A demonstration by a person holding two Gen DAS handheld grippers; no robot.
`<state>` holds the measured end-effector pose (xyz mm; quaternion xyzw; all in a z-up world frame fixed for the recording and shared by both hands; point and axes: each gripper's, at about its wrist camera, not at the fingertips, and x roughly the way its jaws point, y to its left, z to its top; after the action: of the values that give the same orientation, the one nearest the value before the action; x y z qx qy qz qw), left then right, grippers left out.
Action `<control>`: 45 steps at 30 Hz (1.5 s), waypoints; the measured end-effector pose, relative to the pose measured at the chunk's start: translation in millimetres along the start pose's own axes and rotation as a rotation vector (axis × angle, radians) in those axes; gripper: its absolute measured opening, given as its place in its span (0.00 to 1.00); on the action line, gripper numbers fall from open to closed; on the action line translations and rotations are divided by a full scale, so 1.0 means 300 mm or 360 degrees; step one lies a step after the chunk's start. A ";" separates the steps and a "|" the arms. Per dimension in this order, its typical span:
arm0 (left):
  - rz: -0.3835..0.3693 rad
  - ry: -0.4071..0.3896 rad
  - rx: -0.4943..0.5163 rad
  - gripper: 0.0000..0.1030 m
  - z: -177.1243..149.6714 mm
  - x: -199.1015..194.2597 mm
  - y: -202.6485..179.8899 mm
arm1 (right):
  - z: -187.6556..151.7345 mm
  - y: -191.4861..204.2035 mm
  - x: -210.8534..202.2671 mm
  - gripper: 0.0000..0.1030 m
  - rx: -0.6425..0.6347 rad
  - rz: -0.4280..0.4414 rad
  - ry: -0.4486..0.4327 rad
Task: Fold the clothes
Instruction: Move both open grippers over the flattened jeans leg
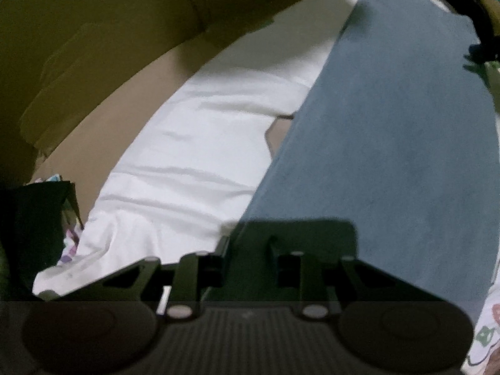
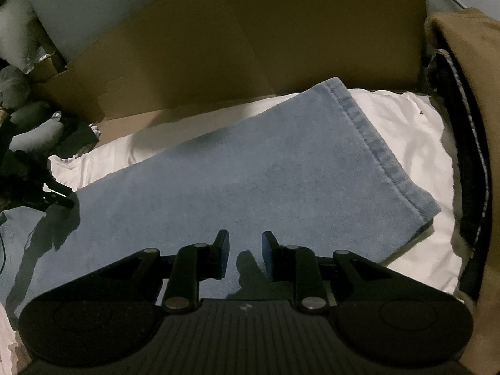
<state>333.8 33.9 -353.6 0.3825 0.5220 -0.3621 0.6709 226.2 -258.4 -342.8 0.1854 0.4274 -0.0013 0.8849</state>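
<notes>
Jeans (image 2: 250,168): faded blue, flat on white sheet (image 2: 415,143), hem stitched. Right gripper (image 2: 245,250): parted, empty, above denim. Left gripper (image 1: 250,250): blurred, state unclear, fingertips hidden.

Cardboard sheet (image 2: 218,50) behind, brown cushion (image 2: 468,50) right.

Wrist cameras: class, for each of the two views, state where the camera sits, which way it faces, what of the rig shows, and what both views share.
Left wrist view: sits on the left hand-held gripper, facing steeply down at the blue denim trouser leg on the white cloth; its own dark linkage shows.
Right wrist view: sits on the right hand-held gripper, angled down along the leg's stitched hem; its jaws stand apart, empty.
Shared: denim, white cloth, brown cardboard sheet.
</notes>
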 end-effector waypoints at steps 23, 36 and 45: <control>0.0285 -0.0139 0.0126 0.00 -0.025 0.000 -0.066 | 0.113 0.121 0.156 0.42 -0.0225 0.0098 0.0105; 0.0347 -0.0182 0.0018 0.01 -0.046 0.034 -0.077 | -0.017 -0.048 -0.017 0.43 0.0135 0.0085 0.0103; 0.0496 -0.0103 -0.0073 0.00 -0.039 0.073 -0.069 | -0.106 -0.194 -0.115 0.43 0.0397 -0.0067 0.0033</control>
<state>314.9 33.3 -379.8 0.4316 0.4426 -0.2539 0.7439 170.8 -307.6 -353.8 0.2848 0.4369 -0.0711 0.8503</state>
